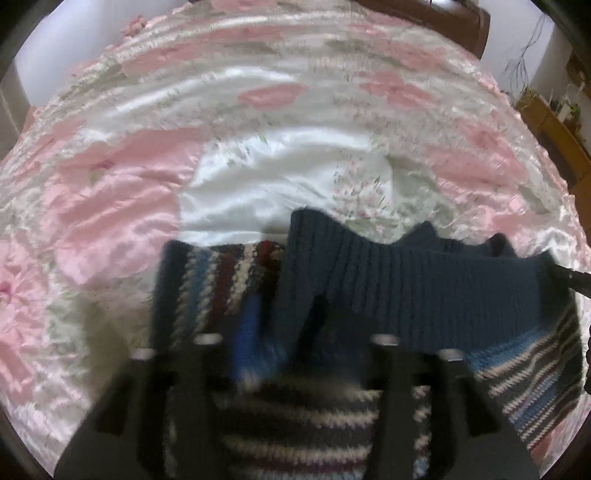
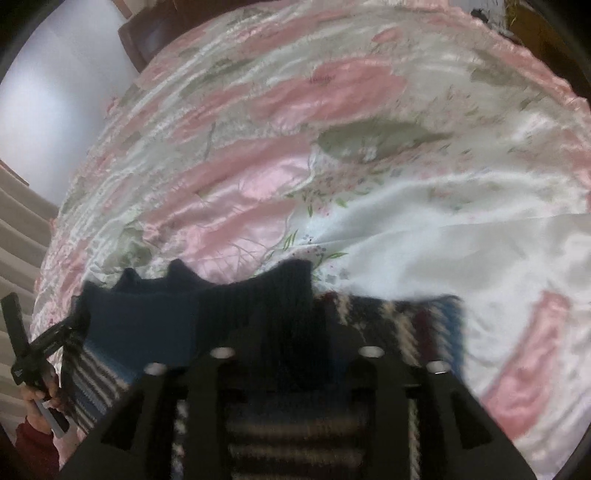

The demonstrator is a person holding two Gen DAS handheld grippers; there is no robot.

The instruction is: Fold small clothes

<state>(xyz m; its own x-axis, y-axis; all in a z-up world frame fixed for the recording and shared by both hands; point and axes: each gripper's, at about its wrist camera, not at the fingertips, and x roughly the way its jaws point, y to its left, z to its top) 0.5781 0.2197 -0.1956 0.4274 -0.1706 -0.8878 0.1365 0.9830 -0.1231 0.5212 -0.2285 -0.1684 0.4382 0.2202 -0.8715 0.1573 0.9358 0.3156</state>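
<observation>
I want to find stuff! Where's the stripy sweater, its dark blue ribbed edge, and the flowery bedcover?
stripy sweater [image 1: 207, 280]: left wrist view, striped knit.
dark blue ribbed edge [image 1: 424, 288]: left wrist view, ribbed middle.
flowery bedcover [image 2: 258, 184]: right wrist view, pink patch.

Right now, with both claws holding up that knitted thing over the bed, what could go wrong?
Two risks. The left claw and right claw each seem to pinch only the navy ribbed edge, so the striped sweater could slip free. The satin bedspread looks slick and rumpled, so a fold may slide or land crooked.

Under my claw spreads a satin bedspread [image 1: 229, 122] in pink, white and green florals. Far off I see a wooden headboard [image 1: 436, 18], with a wooden shelf [image 1: 554, 125] at far right.
</observation>
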